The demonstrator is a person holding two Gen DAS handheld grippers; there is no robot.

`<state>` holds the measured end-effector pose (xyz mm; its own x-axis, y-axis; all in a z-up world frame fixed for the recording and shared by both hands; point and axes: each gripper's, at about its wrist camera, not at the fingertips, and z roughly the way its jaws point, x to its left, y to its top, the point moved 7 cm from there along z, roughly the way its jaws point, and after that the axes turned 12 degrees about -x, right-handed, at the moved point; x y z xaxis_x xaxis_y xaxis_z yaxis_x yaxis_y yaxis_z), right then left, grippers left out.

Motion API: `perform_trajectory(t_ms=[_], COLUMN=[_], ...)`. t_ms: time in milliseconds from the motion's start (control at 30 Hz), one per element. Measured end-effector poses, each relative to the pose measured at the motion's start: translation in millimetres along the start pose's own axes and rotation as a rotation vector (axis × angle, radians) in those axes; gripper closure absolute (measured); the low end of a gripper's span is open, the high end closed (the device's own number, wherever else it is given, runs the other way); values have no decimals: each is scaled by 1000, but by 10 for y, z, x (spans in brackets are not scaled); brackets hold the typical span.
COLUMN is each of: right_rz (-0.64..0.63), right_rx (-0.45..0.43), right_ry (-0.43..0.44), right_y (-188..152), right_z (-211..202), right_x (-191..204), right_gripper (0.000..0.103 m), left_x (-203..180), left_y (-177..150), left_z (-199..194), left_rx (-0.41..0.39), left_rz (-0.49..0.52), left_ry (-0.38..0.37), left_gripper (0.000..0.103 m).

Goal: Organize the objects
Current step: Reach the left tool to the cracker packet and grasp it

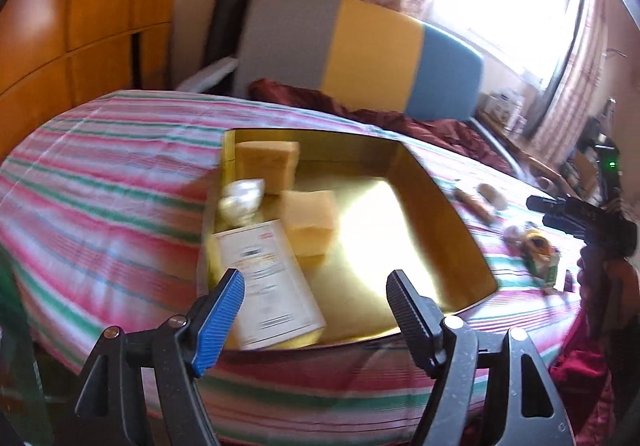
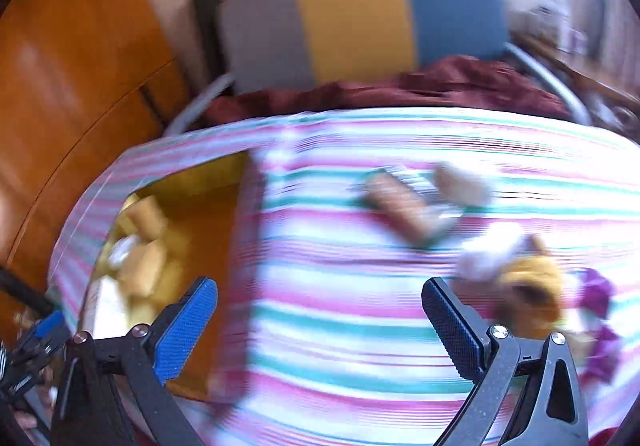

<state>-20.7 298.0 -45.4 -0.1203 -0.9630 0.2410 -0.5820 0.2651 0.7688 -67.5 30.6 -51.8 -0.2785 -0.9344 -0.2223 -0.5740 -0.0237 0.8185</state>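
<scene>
A shiny gold tray (image 1: 452,213) lies on the striped bedspread (image 1: 100,181). It holds two yellow sponge blocks (image 1: 310,221), a white crumpled wrapper (image 1: 242,199) and a white printed leaflet (image 1: 272,278). My left gripper (image 1: 316,304) hovers open over the tray's near edge, with nothing between its fingers. In the blurred right wrist view the tray (image 2: 208,242) sits at the left. My right gripper (image 2: 320,322) stands wide open over bare bedspread. Ahead of it lie a brown bar-shaped packet (image 2: 404,205), a pale round item (image 2: 464,181), and a white, yellow and purple cluster (image 2: 532,282).
A grey, yellow and blue headboard (image 1: 368,53) and a dark red blanket (image 1: 400,117) are at the far end of the bed. A wooden wardrobe (image 1: 80,13) stands at left. The right gripper's body (image 1: 580,217) shows at the right edge of the left wrist view.
</scene>
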Motion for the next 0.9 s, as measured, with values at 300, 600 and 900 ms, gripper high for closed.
perform_trajectory(t_ms=[300,600,900], right_rz=[538,973,941], right_rx=[-117,-144,-107], right_ry=[-207,-195,-55], right_y=[177,-84,-23], right_z=[-262,-433,-310], right_x=[-1909,-2536,-2276], right_gripper=[0,0,0], left_x=[-1105,-2147,-2494], left_y=[342,423,219], left_z=[288,937,2001], left_rx=[47,181,386], left_rz=[84,91,-67], left_ry=[-227,-328,-253], left_gripper=[28,25,25])
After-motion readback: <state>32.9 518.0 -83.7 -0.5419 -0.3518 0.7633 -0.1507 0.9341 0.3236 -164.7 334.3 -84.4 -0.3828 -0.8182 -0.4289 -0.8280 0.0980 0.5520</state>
